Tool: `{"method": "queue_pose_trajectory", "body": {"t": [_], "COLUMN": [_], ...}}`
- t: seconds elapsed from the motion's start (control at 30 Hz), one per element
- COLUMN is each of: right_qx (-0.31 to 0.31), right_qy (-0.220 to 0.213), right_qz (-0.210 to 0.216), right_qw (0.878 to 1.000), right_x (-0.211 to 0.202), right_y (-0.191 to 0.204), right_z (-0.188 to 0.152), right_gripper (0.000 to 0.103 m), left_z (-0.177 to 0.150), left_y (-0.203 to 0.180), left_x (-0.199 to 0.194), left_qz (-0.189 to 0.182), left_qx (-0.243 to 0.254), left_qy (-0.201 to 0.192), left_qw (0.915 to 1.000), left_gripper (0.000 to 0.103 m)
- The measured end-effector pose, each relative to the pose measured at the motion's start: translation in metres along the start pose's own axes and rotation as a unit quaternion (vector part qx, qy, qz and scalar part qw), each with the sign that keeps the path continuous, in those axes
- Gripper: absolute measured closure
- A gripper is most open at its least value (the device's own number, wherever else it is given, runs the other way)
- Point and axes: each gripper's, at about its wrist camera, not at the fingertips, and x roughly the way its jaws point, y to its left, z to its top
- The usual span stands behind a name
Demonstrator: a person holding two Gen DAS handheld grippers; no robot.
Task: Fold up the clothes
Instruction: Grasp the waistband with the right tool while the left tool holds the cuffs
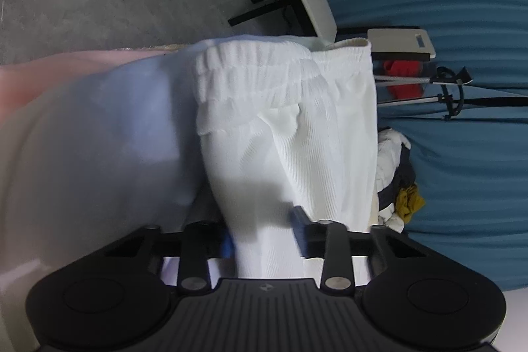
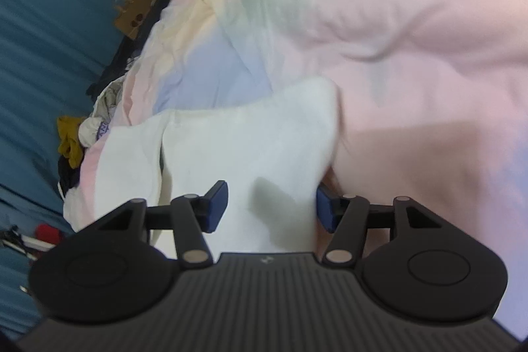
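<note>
White shorts [image 1: 283, 127] lie on pastel bedding [image 2: 412, 22], elastic waistband [image 1: 250, 71] facing L cam. L gripper [image 1: 264, 236] seems pinched on cloth; R gripper [image 2: 270, 207] part-open, 2 pads astride fabric.

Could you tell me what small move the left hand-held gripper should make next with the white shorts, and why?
Probably close the left hand-held gripper fully on the white shorts. A bunched fold of cloth already lies between its fingers, but the grip looks unfinished. The right hand-held gripper stands open around the other end, so nothing holds the garment firmly.
</note>
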Motion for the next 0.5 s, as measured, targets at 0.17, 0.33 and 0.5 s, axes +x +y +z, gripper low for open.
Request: {"method": "queue_pose_trajectory", "body": {"t": [0.17, 0.33, 0.5], "right_qx": [-0.014, -0.065, -0.079], "right_qy": [-0.030, -0.086, -0.113], "right_qz": [0.020, 0.056, 0.060], "right_qw": [0.999, 0.993, 0.989], "right_x": [-0.007, -0.035, -0.050], "right_y": [-0.005, 0.014, 0.020], "right_z": [0.004, 0.002, 0.005], "right_gripper": [0.096, 0.097, 0.097], "left_z": [-0.012, -0.029, -0.048], "left_y": [-0.015, -0.039, -0.059], "left_x": [-0.009, -0.027, -0.044], "left_qz": [0.006, -0.001, -0.005], "left_qx": [0.046, 0.117, 0.169], "left_qy": [-0.028, -0.064, -0.095], "left_qw": [0.9985, 0.9911, 0.9810], "left_gripper": [0.091, 0.096, 0.096]}}
